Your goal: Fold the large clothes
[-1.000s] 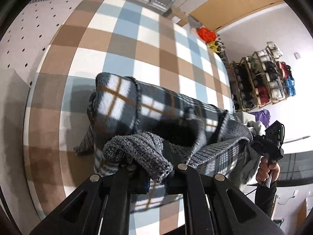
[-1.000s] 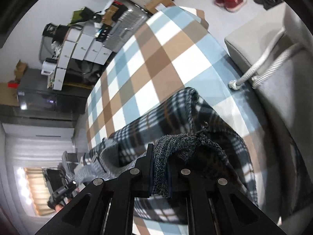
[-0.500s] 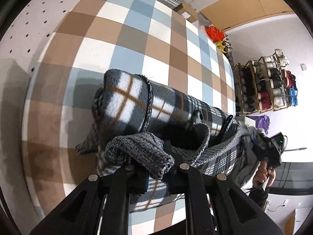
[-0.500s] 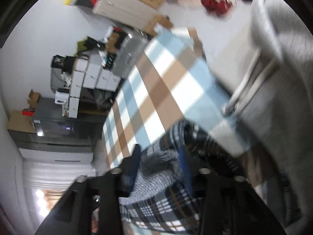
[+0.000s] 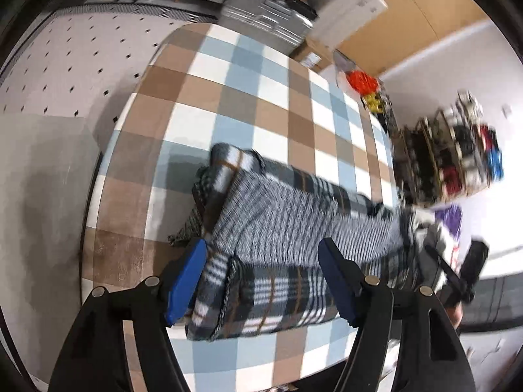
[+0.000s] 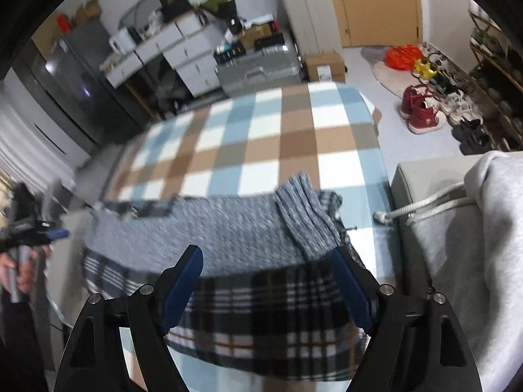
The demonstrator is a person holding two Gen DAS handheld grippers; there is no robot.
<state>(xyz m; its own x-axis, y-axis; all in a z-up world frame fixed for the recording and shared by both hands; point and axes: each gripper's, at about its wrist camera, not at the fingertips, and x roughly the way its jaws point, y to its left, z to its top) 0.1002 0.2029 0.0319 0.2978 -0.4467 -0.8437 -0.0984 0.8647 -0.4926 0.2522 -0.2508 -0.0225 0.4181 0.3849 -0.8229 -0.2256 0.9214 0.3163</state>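
Note:
A dark plaid garment with a grey knit lining (image 5: 278,228) lies folded on the checked table (image 5: 248,104); the knit side faces up over the plaid layer. My left gripper (image 5: 261,254) hovers above its left end, jaws opening, blue pads clear of the cloth. In the right wrist view the same garment (image 6: 228,238) spreads across the table's near edge, a knit flap (image 6: 304,215) folded over at its right. My right gripper (image 6: 268,264) hangs over it, jaws opening, nothing pressed between the pads.
A grey hoodie with white drawcords (image 6: 457,228) lies on a seat to the right. Shoes (image 6: 421,111) and a shoe rack (image 5: 457,160) line the floor beyond. A suitcase (image 6: 258,72) and drawers stand past the table's far edge. A hand (image 6: 19,268) holds the other gripper at left.
Both grippers let go of the grey knit edge and drew up and back. The knit layer now lies flat over the plaid. The right wrist view has rolled to level.

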